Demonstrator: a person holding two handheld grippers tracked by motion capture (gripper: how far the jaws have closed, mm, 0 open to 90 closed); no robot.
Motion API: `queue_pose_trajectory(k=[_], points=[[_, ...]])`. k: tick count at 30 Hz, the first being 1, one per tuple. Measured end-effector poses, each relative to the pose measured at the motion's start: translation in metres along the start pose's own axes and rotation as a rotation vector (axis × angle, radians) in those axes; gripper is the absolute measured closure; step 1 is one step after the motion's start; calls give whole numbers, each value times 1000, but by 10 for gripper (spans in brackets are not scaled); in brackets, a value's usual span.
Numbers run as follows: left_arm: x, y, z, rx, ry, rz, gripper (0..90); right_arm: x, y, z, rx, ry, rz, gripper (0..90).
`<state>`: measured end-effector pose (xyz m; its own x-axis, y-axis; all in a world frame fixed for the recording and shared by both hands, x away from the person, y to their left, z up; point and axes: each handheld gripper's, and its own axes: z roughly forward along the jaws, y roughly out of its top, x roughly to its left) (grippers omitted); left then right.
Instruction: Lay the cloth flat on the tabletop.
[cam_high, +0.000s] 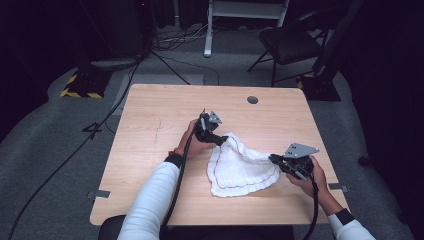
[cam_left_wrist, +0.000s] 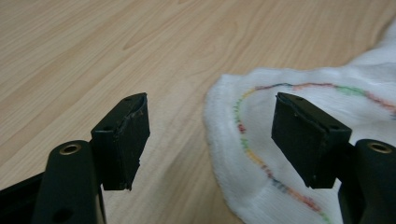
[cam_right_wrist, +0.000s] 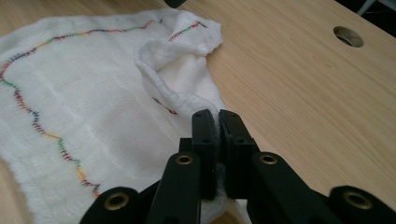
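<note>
A: How far along is the folding?

B: Early, I'd judge. The cloth (cam_high: 240, 167) lies rumpled near the desk's (cam_high: 150, 115) right front part, 1 corner bunched up, no neat fold yet.

A: And the tools?

B: The right tool (cam_right_wrist: 218, 116) is clenched on the cloth's right edge. The left tool (cam_left_wrist: 210, 133) is released, jaws wide over the far corner, pinching nothing.

A: Any containers?

B: None; just a cable hole (cam_high: 252, 100) near the desk's far edge.
</note>
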<state>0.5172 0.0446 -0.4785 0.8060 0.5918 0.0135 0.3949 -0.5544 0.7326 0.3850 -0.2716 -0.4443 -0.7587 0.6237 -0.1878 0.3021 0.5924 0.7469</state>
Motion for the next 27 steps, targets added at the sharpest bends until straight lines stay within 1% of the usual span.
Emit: queue_pose_trajectory(k=[2, 3, 5, 6, 7, 9, 10, 11, 12, 13, 14, 15, 16, 17, 18, 19, 20, 21, 22, 23, 24, 25, 26, 27], points=[[2, 0, 7, 26, 17, -8, 281, -1, 1, 0, -2, 3, 2, 848], [4, 0, 14, 42, 19, -14, 283, -1, 1, -1, 3, 5, 4, 798], [3, -1, 20, 57, 14, -16, 288, 0, 0, -1, 22, 29, -1, 746], [3, -1, 20, 57, 14, -16, 289, 0, 0, -1, 22, 29, -1, 746], [2, -1, 22, 68, 13, -10, 293, 2, -1, -1, 35, 29, -8, 695], [0, 0, 24, 71, 9, -6, 304, 4, -1, 0, 42, 64, -17, 638], [-1, 1, 25, 71, 4, -1, 312, 7, 0, 1, 41, 83, -31, 629], [-1, 1, 25, 76, -5, 2, 330, 9, 0, 1, 39, 112, -53, 615], [-1, 1, 25, 76, -5, 2, 357, 9, 0, 1, 39, 112, -53, 615], [-1, 1, 24, 75, -17, 7, 357, 12, 1, 2, 43, 138, -68, 601], [-1, 1, 24, 76, -33, 9, 401, 15, 0, 4, 50, 155, -81, 578], [-2, 1, 23, 73, -53, 12, 521, 21, -2, 9, 71, 183, -91, 563], [-2, 0, 23, 73, -88, 24, 576, 24, -4, 12, 87, 196, -105, 559], [-2, 0, 23, 73, -88, 24, 636, 24, -4, 12, 87, 196, -105, 559], [-4, 0, 22, 73, -107, 32, 680, 29, -7, 19, 122, 202, -125, 543], [-4, 0, 22, 73, -107, 32, 707, 29, -7, 19, 122, 202, -125, 543], [-5, 0, 22, 67, -113, 37, 742, 30, -11, 22, 141, 217, -129, 542], [-5, -1, 22, 69, -119, 40, 742, 30, -11, 22, 141, 217, -129, 542], [-5, -1, 22, 66, -120, 48, 762, 31, -13, 23, 148, 220, -128, 542], [-6, -1, 21, 66, -125, 49, 814, 30, -17, 26, 169, 210, -134, 563], [-5, -2, 21, 64, -128, 48, 814, 30, -17, 26, 169, 210, -134, 563], [-5, -2, 20, 61, -123, 51, 844, 29, -19, 26, 164, 214, -121, 633], [-5, -2, 20, 61, -123, 51, 852, 29, -19, 26, 164, 214, -121, 633], [-4, -2, 19, 59, -119, 54, 852, 28, -19, 26, 166, 205, -125, 689]])
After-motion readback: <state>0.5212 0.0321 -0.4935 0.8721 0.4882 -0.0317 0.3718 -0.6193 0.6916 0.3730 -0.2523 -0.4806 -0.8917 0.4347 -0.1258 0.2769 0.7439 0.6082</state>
